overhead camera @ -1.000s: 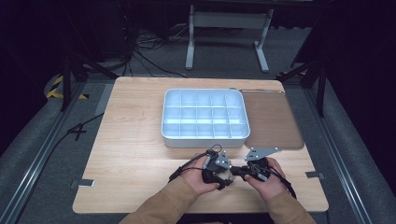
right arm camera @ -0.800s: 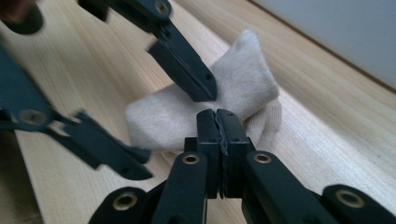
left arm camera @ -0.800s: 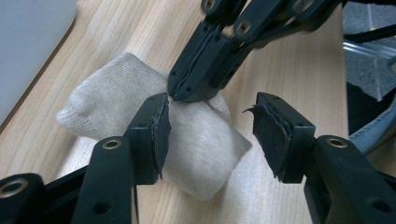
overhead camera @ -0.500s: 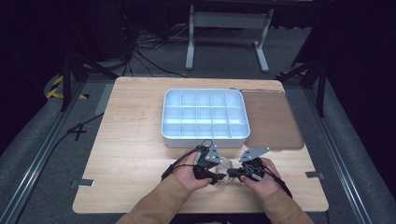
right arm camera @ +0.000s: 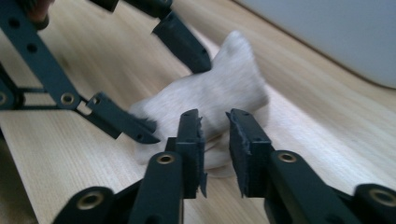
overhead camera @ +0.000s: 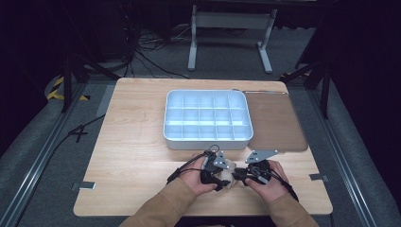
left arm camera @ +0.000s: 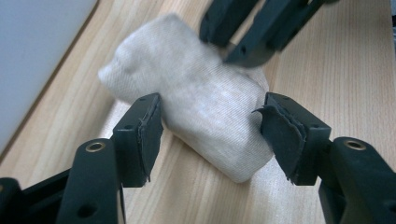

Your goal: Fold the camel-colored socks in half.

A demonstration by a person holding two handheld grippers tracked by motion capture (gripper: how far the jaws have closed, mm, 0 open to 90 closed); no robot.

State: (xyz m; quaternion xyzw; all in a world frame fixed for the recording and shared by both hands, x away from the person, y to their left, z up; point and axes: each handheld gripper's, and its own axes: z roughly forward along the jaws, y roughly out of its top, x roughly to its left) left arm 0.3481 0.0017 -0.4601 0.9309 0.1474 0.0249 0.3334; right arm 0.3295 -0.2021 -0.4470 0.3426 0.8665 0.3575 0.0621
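1. The left tongs [left arm camera: 210, 135] stand spread on either side of a cream folded cloth [left arm camera: 196, 107]. Their jaws have just been opening, with the cloth between them. In the left gripper view one pad sits right at the cloth's near flank and the other stands a little off its far end, so neither presses on it.
2. The right tongs [right arm camera: 215, 154] are parted by a narrow gap. Their jaws have just been opening too, and a low edge of the cloth [right arm camera: 210, 102] lies at the gap, but the pads do not pinch it.
3. In the left gripper view the right tongs come in from the top and rest on the cloth's far end. In the right gripper view the left tongs flank the cloth from the upper left.
4. In the high view the left tongs [overhead camera: 218, 176] and right tongs [overhead camera: 240, 176] meet tip to tip over the cloth [overhead camera: 228, 171], each held in a hand with a tan sleeve.
5. The cloth lies flat on the wooden worktop [overhead camera: 137, 142], near its front edge and just in front of a white compartment tray [overhead camera: 206, 141].
6. A brown mat [overhead camera: 274, 120] lies on the worktop touching the tray's right side.
7. Beyond the worktop stands a grey metal frame [overhead camera: 231, 21] on a dark floor with loose cables [overhead camera: 146, 47].
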